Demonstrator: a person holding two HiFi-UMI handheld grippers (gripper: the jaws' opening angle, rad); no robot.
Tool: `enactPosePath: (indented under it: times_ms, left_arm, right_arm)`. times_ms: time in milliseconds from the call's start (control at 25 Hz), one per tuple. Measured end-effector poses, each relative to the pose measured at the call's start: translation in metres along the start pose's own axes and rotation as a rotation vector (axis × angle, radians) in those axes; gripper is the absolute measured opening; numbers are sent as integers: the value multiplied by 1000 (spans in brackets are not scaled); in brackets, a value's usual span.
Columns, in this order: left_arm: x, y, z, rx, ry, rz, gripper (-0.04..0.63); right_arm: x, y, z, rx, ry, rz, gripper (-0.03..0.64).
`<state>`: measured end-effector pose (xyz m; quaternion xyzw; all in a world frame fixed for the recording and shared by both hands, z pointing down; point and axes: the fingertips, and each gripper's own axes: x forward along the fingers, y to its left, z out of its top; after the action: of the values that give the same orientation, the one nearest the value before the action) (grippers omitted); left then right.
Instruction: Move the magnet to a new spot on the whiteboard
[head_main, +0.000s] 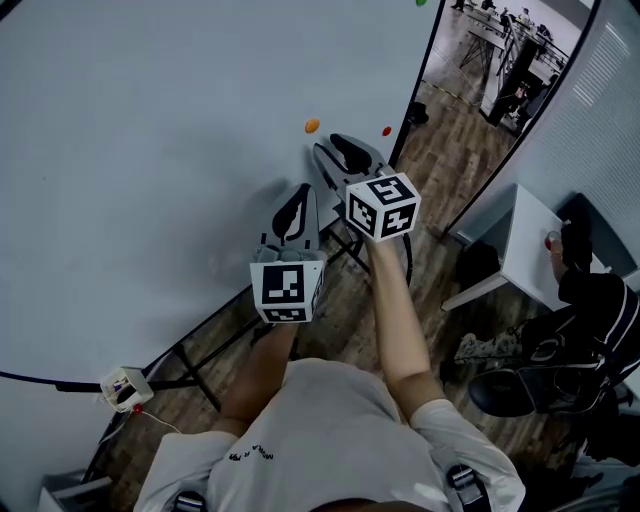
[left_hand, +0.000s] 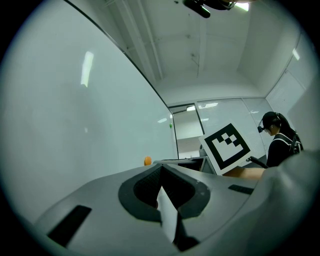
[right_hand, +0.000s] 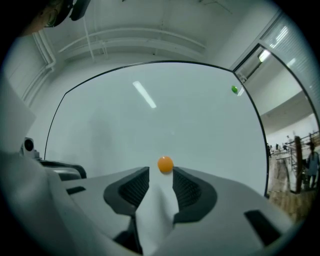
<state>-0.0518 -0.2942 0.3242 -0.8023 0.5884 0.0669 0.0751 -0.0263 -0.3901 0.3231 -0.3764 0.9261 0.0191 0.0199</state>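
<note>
A small orange magnet (head_main: 312, 126) sticks on the whiteboard (head_main: 150, 150). In the right gripper view the orange magnet (right_hand: 165, 164) sits just beyond the tips of my right gripper (right_hand: 161, 172), centred on the gap. The jaws stand apart and the pads do not press on it. In the head view my right gripper (head_main: 342, 148) points at the board just below and right of the magnet. My left gripper (head_main: 296, 202) hangs lower and to the left, away from the board. Its jaws meet at the tips with nothing between them (left_hand: 161, 169).
A red magnet (head_main: 386, 131) sits near the board's right edge and a green magnet (right_hand: 234, 90) higher up. Stand legs (head_main: 200, 370) cross the wooden floor below. A seated person (head_main: 590, 300) is at a white table (head_main: 525, 250) to the right.
</note>
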Motion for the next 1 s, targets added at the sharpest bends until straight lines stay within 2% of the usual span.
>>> enactPosePath:
  times_ms: [1000]
  left_arm:
    - [4,10,-4,12,11,23,3]
  right_arm:
    - [29,-6,8,-8,-6,28,168]
